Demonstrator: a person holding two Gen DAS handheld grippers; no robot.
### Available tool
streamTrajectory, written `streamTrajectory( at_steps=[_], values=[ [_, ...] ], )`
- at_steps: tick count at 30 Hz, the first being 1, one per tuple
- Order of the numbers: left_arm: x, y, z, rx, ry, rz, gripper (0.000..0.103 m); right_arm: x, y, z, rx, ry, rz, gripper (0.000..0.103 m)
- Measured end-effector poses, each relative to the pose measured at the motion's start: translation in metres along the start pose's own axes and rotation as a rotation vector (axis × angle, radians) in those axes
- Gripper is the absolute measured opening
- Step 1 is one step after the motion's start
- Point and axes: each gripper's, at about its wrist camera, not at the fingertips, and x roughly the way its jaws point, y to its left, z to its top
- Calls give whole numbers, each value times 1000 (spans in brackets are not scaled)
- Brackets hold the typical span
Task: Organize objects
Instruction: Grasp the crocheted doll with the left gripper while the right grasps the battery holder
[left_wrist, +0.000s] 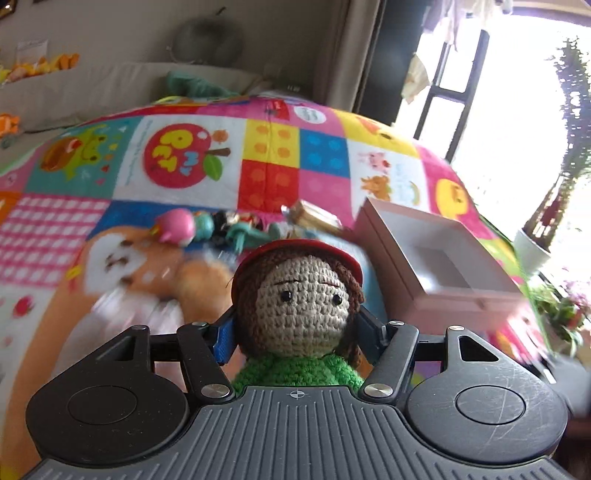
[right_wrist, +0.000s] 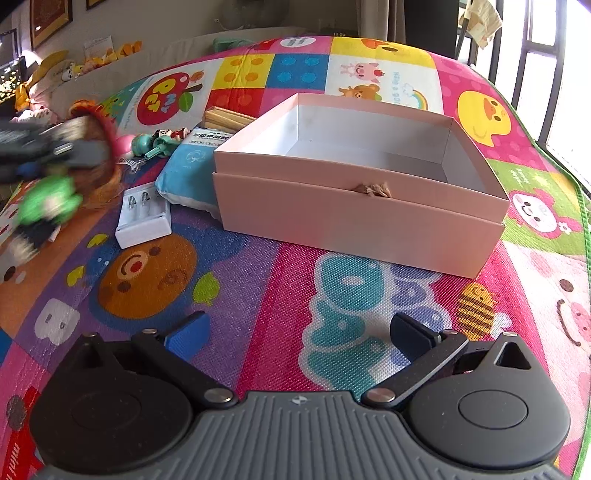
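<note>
A bright patchwork play mat (right_wrist: 258, 295) is filling both frames; a pink box (right_wrist: 354, 206) is sitting open in the centre of the right view, with a white battery charger (right_wrist: 144, 218) lying to its left; the left tool (left_wrist: 295, 332) is gripping a crocheted doll (left_wrist: 303, 314) by the head at the lower centre of its view; the right tool (right_wrist: 295, 332) is hanging wide, holding nothing.
</note>
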Motion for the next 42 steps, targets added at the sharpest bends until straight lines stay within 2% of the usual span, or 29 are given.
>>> streamTrajectory(
  at_steps=[3, 7, 8, 9, 10, 12, 14, 15, 16, 18, 22, 25, 27, 31, 34, 36, 39, 42],
  values=[
    [-28, 15, -19, 0, 22, 26, 68, -4, 23, 6, -70, -29, 84, 103],
    [-47, 40, -26, -47, 26, 60, 69, -3, 80, 23, -283, -104, 153, 103],
    [-51, 44, -26, -56, 16, 69, 69, 2, 92, 29, -317, -110, 167, 100],
    [-54, 46, -26, -65, 7, 74, 68, 9, 102, 37, -333, -104, 174, 92],
    [-56, 48, -26, -72, -1, 72, 69, 19, 109, 45, -332, -84, 175, 87],
    [-57, 49, -27, -78, -4, 60, 69, 43, 120, 60, -306, -30, 173, 84],
    [-55, 48, -30, -76, 5, 56, 69, 62, 127, 68, -285, 9, 165, 75],
    [-54, 48, -31, -78, 13, 55, 69, 67, 128, 71, -276, 20, 161, 65],
    [-52, 47, -33, -81, 23, 53, 69, 67, 127, 72, -255, 32, 185, 48],
    [-50, 43, -36, -74, 40, 38, 69, 60, 121, 72, -240, 70, 223, 48],
    [-48, 27, -39, -45, 76, -7, 69, 23, 102, 54, -256, 70, 234, 47],
    [-46, 11, -33, -52, 106, -76, 69, -19, 69, 33, -227, 67, 246, 47],
    [-40, -9, -17, -31, 93, -126, 68, -50, 46, 20, -203, 39, 233, 47],
    [-6, -66, 37, 50, 20, -204, 69, -100, 5, 7, -152, -78, 154, 47],
    [46, -111, 77, 43, -3, -251, 69, -118, -20, 6, -93, -165, 95, 47],
    [90, -137, 93, 30, -2, -256, 69, -121, -34, 8, -56, -195, 64, 47],
    [155, -159, 97, 42, 51, -187, 69, -121, -48, 8, -11, -217, 34, 47],
    [194, -164, 81, 74, 124, -70, 70, -122, -60, 5, 8, -231, 15, 47]
  ],
)
